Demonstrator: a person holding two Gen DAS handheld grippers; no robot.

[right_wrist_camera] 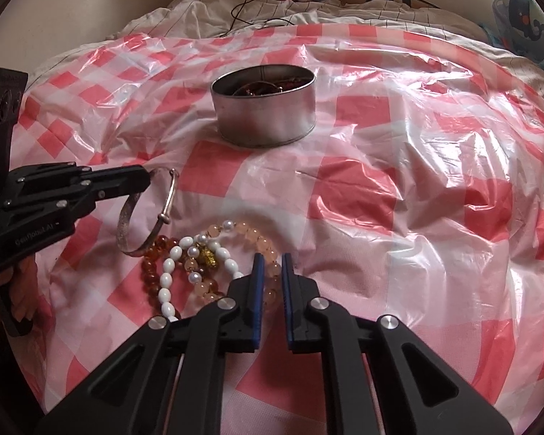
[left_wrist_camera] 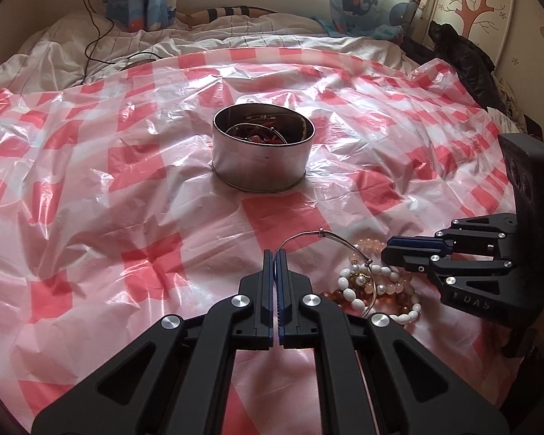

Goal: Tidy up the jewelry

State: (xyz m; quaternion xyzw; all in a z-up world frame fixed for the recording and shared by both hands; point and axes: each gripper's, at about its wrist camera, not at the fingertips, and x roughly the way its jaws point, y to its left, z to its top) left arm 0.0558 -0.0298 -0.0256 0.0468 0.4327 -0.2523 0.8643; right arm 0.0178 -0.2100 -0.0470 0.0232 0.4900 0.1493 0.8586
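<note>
A round metal tin (left_wrist_camera: 263, 157) holding jewelry stands on the red-and-white checked plastic sheet; it also shows in the right wrist view (right_wrist_camera: 266, 108). My left gripper (left_wrist_camera: 275, 253) is shut on a silver bangle (left_wrist_camera: 308, 235), whose far side rests on the sheet (right_wrist_camera: 127, 217); the left gripper shows in the right wrist view (right_wrist_camera: 147, 177). Beside the bangle lies a pile of bead bracelets (right_wrist_camera: 199, 253): white, amber and pale pink (left_wrist_camera: 373, 286). My right gripper (right_wrist_camera: 272, 257) is open a little, empty, over the pink beads; it also shows in the left wrist view (left_wrist_camera: 388, 253).
The checked sheet (left_wrist_camera: 127, 181) covers a bed with rumpled white bedding (left_wrist_camera: 72, 47) and a black cable (left_wrist_camera: 90, 36) at the back. Patterned curtains (left_wrist_camera: 366, 0) and a wardrobe (left_wrist_camera: 489, 18) stand behind and to the right.
</note>
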